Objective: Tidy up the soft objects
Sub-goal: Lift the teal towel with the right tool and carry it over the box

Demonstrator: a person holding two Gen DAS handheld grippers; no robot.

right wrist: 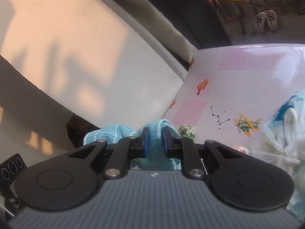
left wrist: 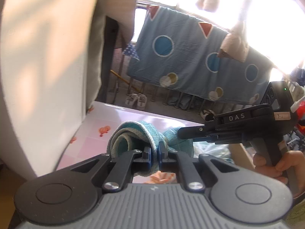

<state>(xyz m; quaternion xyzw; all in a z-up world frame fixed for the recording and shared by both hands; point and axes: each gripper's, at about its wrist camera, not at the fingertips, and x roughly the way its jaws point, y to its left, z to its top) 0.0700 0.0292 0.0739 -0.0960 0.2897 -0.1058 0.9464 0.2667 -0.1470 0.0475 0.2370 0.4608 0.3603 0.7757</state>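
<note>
Mid-fold at best — left gripper (left wrist: 158,153) and right gripper (right wrist: 154,140) both pinching the teal towel (left wrist: 137,135), plastic-bagged stuff (right wrist: 282,133) untouched — plenty left.

A blue circle-patterned sheet (left wrist: 190,57) hangs above white sneakers (left wrist: 136,99) (floor level).

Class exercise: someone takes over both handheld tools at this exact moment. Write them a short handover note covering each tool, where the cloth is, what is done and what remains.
Left tool: shut on the teal towel, pinching its rolled end.
Right tool: shut on the same towel's other end.
The towel hangs between both tools over the pink table cover, beside the cream cushion.
Done: towel appears rolled or folded.
Left: set it down neatly; a bagged pale bundle lies to the right, untouched.
</note>
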